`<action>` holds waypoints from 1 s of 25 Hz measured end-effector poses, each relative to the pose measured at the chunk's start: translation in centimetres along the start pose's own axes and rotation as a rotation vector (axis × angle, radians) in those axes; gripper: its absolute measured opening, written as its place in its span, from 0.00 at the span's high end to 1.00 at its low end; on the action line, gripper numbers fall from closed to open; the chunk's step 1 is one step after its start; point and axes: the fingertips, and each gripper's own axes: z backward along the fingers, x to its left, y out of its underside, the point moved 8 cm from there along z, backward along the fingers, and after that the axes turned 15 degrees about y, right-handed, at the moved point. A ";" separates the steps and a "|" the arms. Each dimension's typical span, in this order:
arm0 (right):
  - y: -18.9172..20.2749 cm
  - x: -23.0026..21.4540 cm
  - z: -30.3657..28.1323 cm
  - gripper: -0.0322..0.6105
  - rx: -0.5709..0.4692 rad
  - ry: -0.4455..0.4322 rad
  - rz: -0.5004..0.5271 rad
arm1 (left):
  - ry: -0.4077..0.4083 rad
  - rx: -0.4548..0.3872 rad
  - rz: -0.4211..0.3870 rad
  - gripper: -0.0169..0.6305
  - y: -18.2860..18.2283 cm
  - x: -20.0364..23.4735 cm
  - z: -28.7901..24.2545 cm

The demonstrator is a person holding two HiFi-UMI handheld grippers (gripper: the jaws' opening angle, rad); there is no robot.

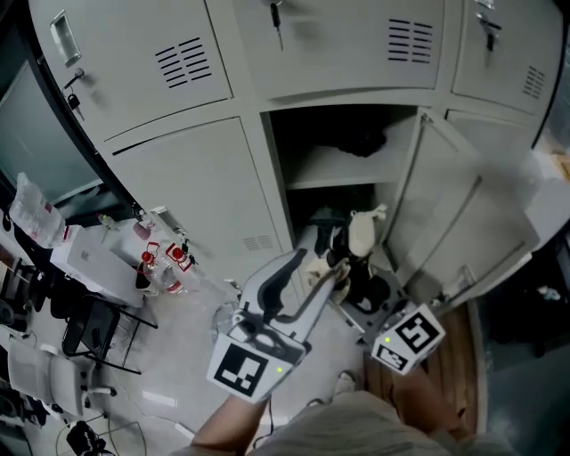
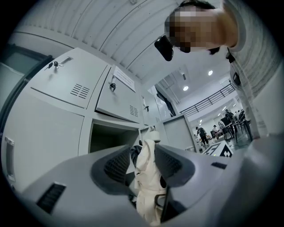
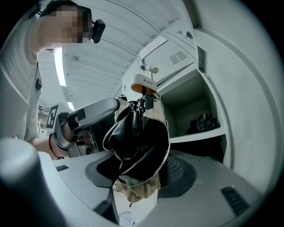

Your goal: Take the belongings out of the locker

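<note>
A black and cream bag (image 1: 352,254) hangs in front of the open locker compartment (image 1: 343,191), held between both grippers. My left gripper (image 1: 326,274) is shut on the bag's cream fabric (image 2: 148,177), which bunches between its jaws (image 2: 146,166). My right gripper (image 1: 361,298) is shut on the black part of the bag (image 3: 140,142), with tan cloth hanging below its jaws (image 3: 142,170). A dark bundle (image 1: 356,138) lies on the locker's upper shelf and also shows as a dark bundle (image 3: 204,123) in the right gripper view.
The locker door (image 1: 463,223) stands open to the right. Closed lockers (image 1: 187,187) flank it, with keys (image 1: 276,13) in the doors above. Bottles with red caps (image 1: 165,263) and a cluttered table (image 1: 89,258) stand at left. Wooden flooring (image 1: 459,356) lies at right.
</note>
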 end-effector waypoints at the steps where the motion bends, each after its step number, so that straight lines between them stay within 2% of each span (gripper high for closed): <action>1: 0.1 0.1 0.3 0.59 0.001 0.003 0.006 | -0.004 0.001 0.006 0.73 0.0 -0.3 0.5; 12: 0.3 1.6 3.9 0.59 -0.008 0.044 -0.013 | -0.050 0.033 0.055 0.73 1.7 -2.7 5.1; 22: -0.8 4.6 7.1 0.58 -0.028 0.050 -0.039 | -0.038 0.064 0.100 0.73 3.0 -5.0 7.4; 25: -0.7 4.9 8.1 0.58 -0.043 0.061 -0.011 | -0.025 0.062 0.112 0.73 3.1 -5.9 7.8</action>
